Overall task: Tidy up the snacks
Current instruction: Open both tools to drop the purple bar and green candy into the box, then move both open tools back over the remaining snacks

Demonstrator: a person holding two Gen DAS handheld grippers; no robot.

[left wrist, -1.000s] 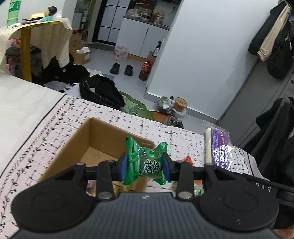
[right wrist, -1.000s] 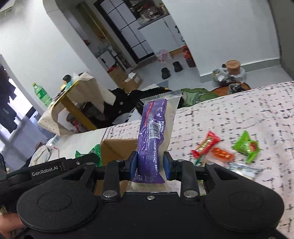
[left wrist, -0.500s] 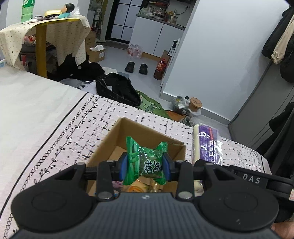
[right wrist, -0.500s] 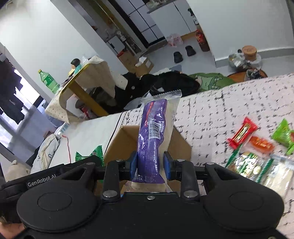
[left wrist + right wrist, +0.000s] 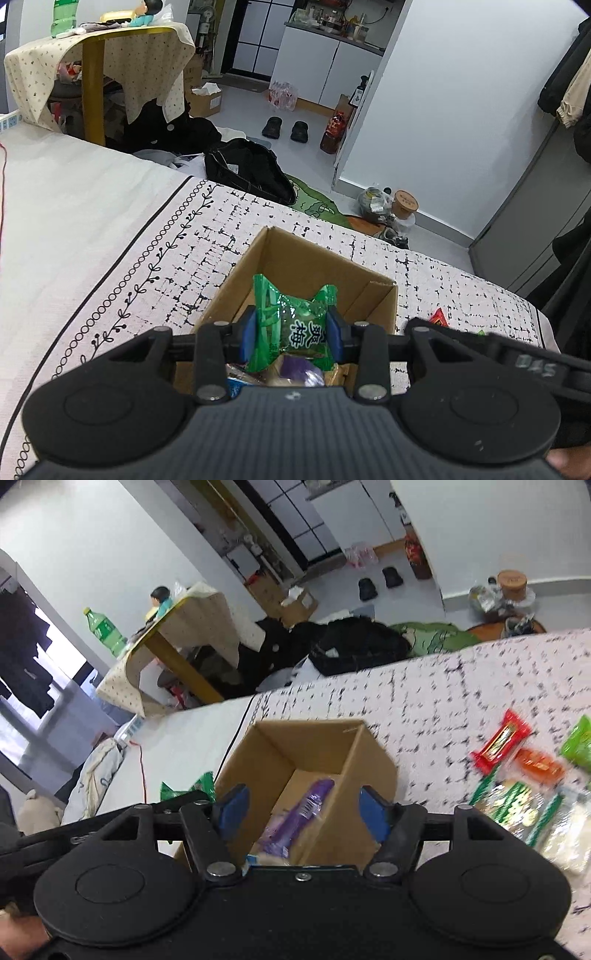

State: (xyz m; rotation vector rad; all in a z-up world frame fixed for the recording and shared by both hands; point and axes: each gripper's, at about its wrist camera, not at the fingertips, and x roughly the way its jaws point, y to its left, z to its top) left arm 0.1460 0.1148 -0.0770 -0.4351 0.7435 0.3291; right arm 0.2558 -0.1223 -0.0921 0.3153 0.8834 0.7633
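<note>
Left tool (image 5: pixel 290 334) is clamped on a green candy packet (image 5: pixel 291 326), its blue pads pressing the wrapper from both sides so the packet stands upright above the open cardboard box (image 5: pixel 291 254); that position over the opening suggests it is held there ready to be let go into the box. Right tool (image 5: pixel 301 812) has its fingers spread wide with nothing between them, and it hangs just over the same box (image 5: pixel 369 771), where a purple snack packet (image 5: pixel 306 814) lies slanted on the box floor directly below the gap. Other wrappers show at the near end of the box in both views, so the box appears to be the collecting place for the snacks. It sits on a bed cover (image 5: pixel 177 254) printed with black marks, its open top facing up so packets can fall in from above. More snacks wait on the cover to the right of the box: a red bar (image 5: pixel 502 740), an orange packet (image 5: pixel 539 764), a green packet (image 5: pixel 580 742) and pale bags (image 5: pixel 517 808), blurred in the right view. Judging from these, sorting is partly done.
</note>
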